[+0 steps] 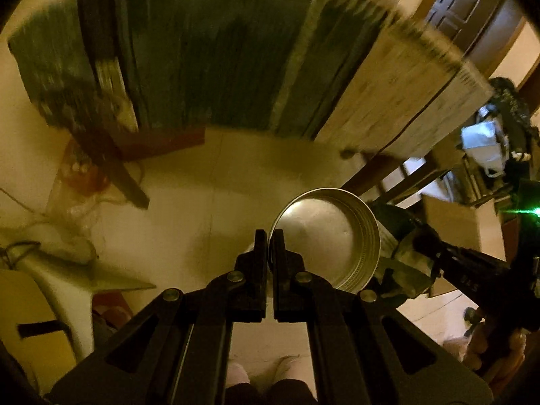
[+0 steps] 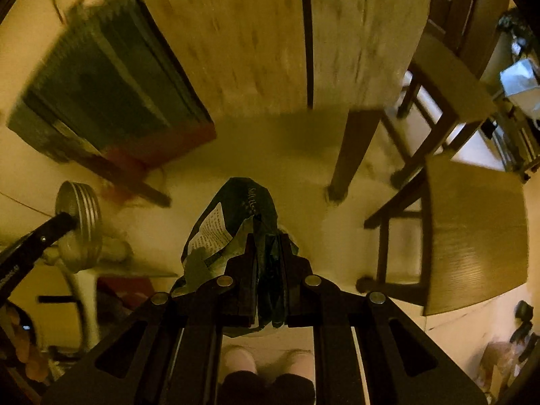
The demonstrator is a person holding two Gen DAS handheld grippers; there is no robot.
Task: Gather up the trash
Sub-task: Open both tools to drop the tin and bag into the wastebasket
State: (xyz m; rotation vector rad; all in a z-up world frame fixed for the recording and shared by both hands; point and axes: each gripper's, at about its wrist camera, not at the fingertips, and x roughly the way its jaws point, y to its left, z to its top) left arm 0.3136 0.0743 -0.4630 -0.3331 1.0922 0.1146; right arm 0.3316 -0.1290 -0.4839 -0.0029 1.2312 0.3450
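Below the edge of the tabletop (image 2: 256, 44), over the pale floor (image 1: 209, 182), both grippers point steeply down with a piece of trash apiece. The left gripper (image 1: 269, 246) has its jaws pressed together on the thin rim of a shallow round metal tin (image 1: 332, 236), which hangs to the right of the fingers with its open side toward the camera; in the right wrist view the same tin (image 2: 79, 222) shows at the far left, pinched at its edge. The right gripper (image 2: 268, 246) has its jaws nearly together on a crumpled dark green wrapper (image 2: 229, 222) with a white printed panel, the foil bunched between the pads and bulging out ahead of them.

Two items look collected, then, and neither is let go. No bin or bag that is plainly meant for the trash can be made out in either view, so where these two are to go I cannot tell; the frames are smeared with motion blur. What seems left is to bring the tin and the wrapper over a container and release them.

Near the left table leg (image 1: 118, 165) lies a clear plastic bag (image 1: 77, 195) with something red inside; whether it counts as trash is unclear. A wooden chair (image 2: 472, 233) stands to the right, and the person's feet (image 2: 266, 361) show at the near edge.
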